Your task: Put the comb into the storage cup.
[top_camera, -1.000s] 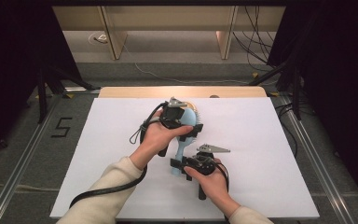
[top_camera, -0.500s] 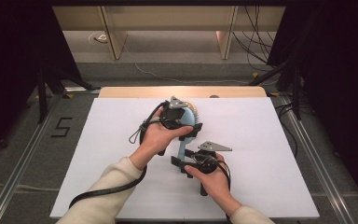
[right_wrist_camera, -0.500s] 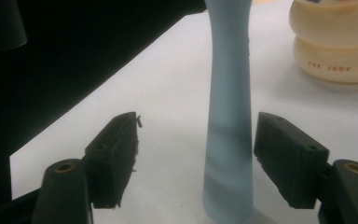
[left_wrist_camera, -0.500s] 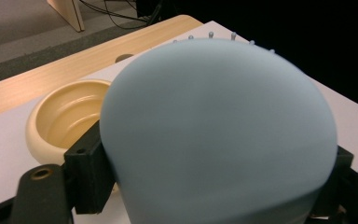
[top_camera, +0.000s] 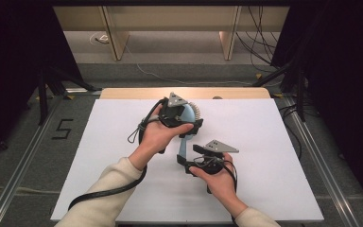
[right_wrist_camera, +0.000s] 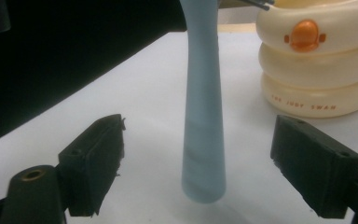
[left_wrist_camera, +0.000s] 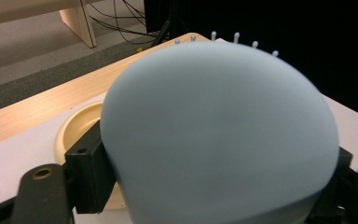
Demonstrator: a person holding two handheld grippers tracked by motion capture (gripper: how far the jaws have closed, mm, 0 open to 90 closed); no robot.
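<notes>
A light blue hairbrush (top_camera: 183, 144) stands on end above the white table, head (left_wrist_camera: 219, 135) up, white bristle tips showing past its far edge. My left gripper (top_camera: 185, 122) (left_wrist_camera: 214, 191) is shut on the brush head, one black pad (left_wrist_camera: 91, 172) pressed on each side. Its slim handle (right_wrist_camera: 204, 140) hangs down between the jaws of my right gripper (top_camera: 190, 155) (right_wrist_camera: 204, 165), whose jaws have just been opening. They now stand wide apart, touching nothing. A cream ringed container (right_wrist_camera: 312, 70) with an orange button sits just behind the brush.
The cream container (left_wrist_camera: 81, 126) rests on the white table sheet (top_camera: 274, 156), near its far wooden edge (top_camera: 137, 93). Black cables trail from both grippers. Dark curtains flank the table, and a "5" is marked on the floor (top_camera: 62, 128) at left.
The right gripper's jaws have spread apart and let go of the brush handle. Both hands have stayed nearly in place, and the left grip on the brush head is unchanged.
</notes>
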